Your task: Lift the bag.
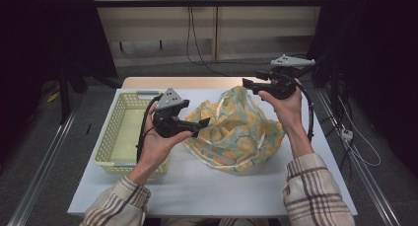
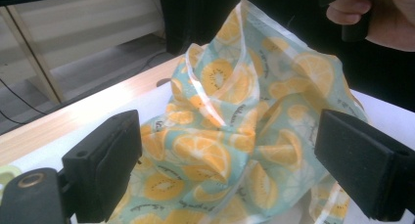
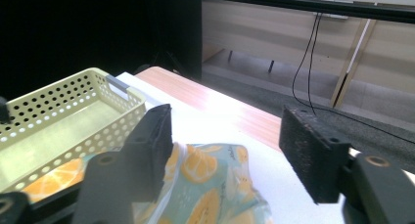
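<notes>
1. Checked sleeves are seen nearest the camera in the high view, at the bottom edge. The left hand-held gripper (image 1: 199, 127) is held above the white table (image 1: 207, 186), with its tips at the left edge of the fruit-print cloth (image 1: 236, 130). The cloth lies bunched on the table, just right of the yellow basket (image 1: 118, 152). The right hand-held gripper (image 1: 249, 84) is held over the far side of the cloth, its tips just above the cloth's peak.

2. Two black jaws are seen wide apart in the left gripper view; the left hand-held gripper (image 2: 254, 160) is open, and nothing is pinched. The cloth (image 2: 230, 136) is seen between and beyond the jaws, rising to a peak. The person's other hand (image 2: 372, 13) is seen at the top right.

3. Black jaws are again seen apart in the right gripper view; the right hand-held gripper (image 3: 235, 145) is open, with nothing gripped. A fold of the cloth (image 3: 210, 185) lies below the jaws, and the basket (image 3: 63, 116) stands at the left.
</notes>
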Demonstrator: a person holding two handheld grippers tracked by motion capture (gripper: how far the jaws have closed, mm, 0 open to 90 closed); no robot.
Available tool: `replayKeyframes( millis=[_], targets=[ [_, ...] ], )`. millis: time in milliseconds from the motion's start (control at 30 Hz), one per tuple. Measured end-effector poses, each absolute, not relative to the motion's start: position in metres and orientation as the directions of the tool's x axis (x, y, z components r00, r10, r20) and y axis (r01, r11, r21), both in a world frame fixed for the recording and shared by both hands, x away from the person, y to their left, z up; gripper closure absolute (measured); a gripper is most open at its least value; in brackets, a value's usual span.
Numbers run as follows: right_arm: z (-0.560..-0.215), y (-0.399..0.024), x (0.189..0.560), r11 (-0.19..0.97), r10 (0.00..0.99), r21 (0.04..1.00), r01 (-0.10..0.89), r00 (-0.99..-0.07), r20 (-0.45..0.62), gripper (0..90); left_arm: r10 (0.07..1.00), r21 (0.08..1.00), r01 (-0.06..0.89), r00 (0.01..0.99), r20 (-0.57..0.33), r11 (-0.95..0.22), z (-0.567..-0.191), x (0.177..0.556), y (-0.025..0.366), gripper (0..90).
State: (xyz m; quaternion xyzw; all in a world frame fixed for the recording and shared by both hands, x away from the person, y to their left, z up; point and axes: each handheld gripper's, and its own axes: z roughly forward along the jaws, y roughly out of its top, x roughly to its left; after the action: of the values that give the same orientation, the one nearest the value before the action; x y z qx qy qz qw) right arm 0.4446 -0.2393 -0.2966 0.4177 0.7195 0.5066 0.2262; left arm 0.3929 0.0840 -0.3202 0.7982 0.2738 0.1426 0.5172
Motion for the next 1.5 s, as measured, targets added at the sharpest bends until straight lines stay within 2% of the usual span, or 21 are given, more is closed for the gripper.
replayKeyframes(
  millis=[633,1100,1400,1500],
  targets=[
    [-0.311,-0.255,0.391,0.155,0.827,0.917,0.368,-0.556,0.083,29.8,0.584,0.902,0.282,0.811,-0.042,-0.326,-0.330,0.380,0.100,5.6],
    [-0.335,-0.260,0.353,0.181,0.839,0.892,0.415,-0.539,0.080,16.5,0.609,0.897,0.284,0.793,-0.020,-0.340,-0.343,0.358,0.126,7.5],
    [-0.350,-0.268,0.325,0.179,0.842,0.884,0.433,-0.532,0.090,12.9,0.652,0.880,0.338,0.757,-0.043,-0.335,-0.358,0.342,0.148,7.4],
    [-0.358,-0.270,0.316,0.173,0.853,0.877,0.449,-0.514,0.095,12.2,0.649,0.875,0.328,0.761,-0.021,-0.357,-0.363,0.334,0.154,7.4]
  ],
)
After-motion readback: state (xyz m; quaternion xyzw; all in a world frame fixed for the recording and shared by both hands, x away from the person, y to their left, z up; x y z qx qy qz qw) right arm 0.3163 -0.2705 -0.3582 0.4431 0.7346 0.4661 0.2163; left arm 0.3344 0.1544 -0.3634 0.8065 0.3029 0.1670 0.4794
